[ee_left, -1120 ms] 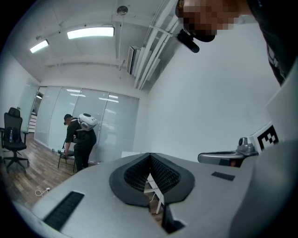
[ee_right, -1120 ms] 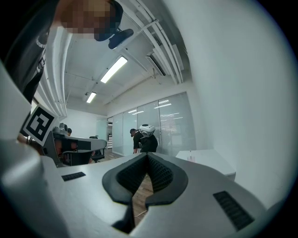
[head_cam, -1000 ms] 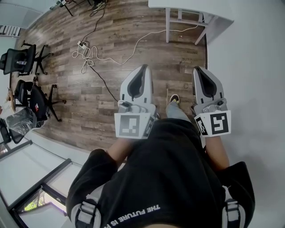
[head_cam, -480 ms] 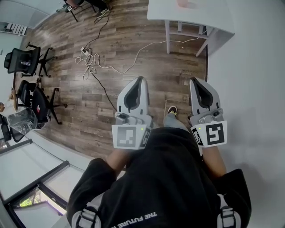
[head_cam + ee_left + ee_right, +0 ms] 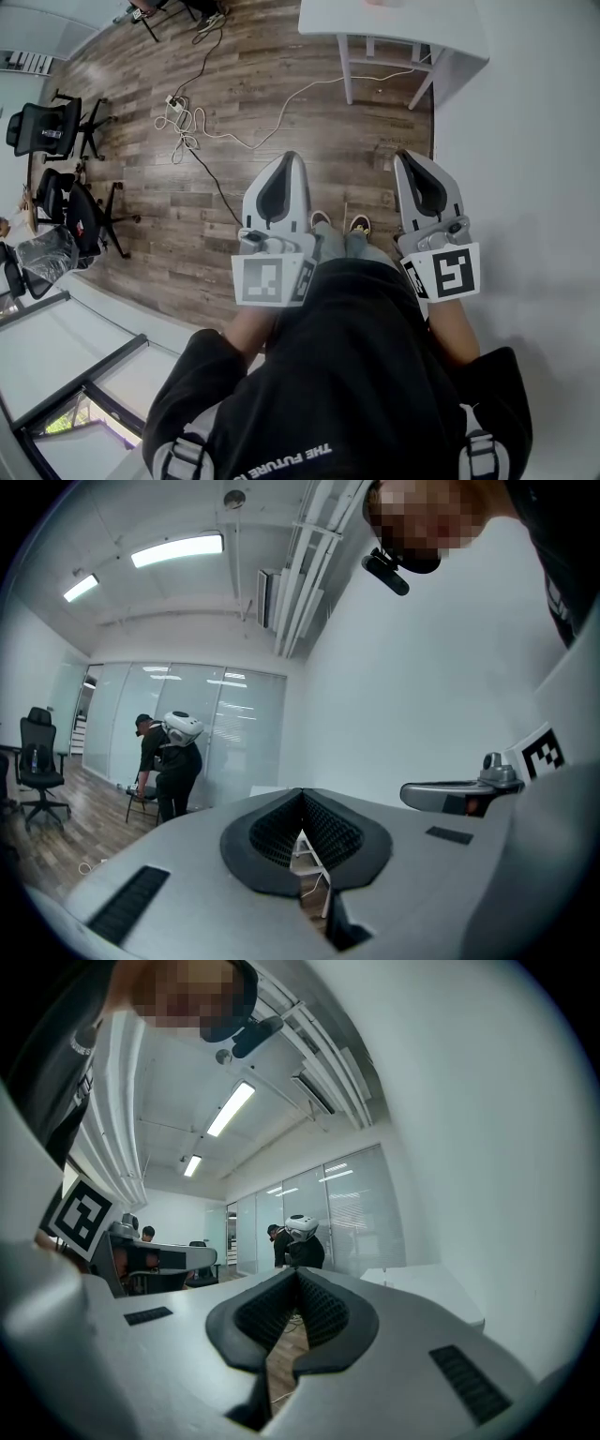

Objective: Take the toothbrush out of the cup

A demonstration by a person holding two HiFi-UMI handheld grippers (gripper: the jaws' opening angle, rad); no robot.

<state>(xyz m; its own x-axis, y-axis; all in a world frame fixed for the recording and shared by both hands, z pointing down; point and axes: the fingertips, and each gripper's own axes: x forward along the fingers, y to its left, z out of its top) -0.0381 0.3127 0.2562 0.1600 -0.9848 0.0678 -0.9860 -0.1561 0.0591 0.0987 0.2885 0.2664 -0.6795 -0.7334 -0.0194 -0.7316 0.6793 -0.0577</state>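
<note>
Left gripper (image 5: 289, 159) and right gripper (image 5: 406, 157): I see both closed, empty, side by side; white table (image 5: 412, 26) at twelve o'clock.

A small pink thing (image 5: 380, 3) is seen at the very top edge of the head view, a little right of the middle. It is cut by the frame edge, so only a pale pink strip of it is shown. It stands on the white table (image 5: 412, 23) in the upper right part of the frame, towards the side of the table top that is nearest to the frame edge. It could be the cup, but too little of its form is shown for this to be told. The toothbrush cannot be made out in any view. In both gripper views nothing can be recognised on the table top.
</note>
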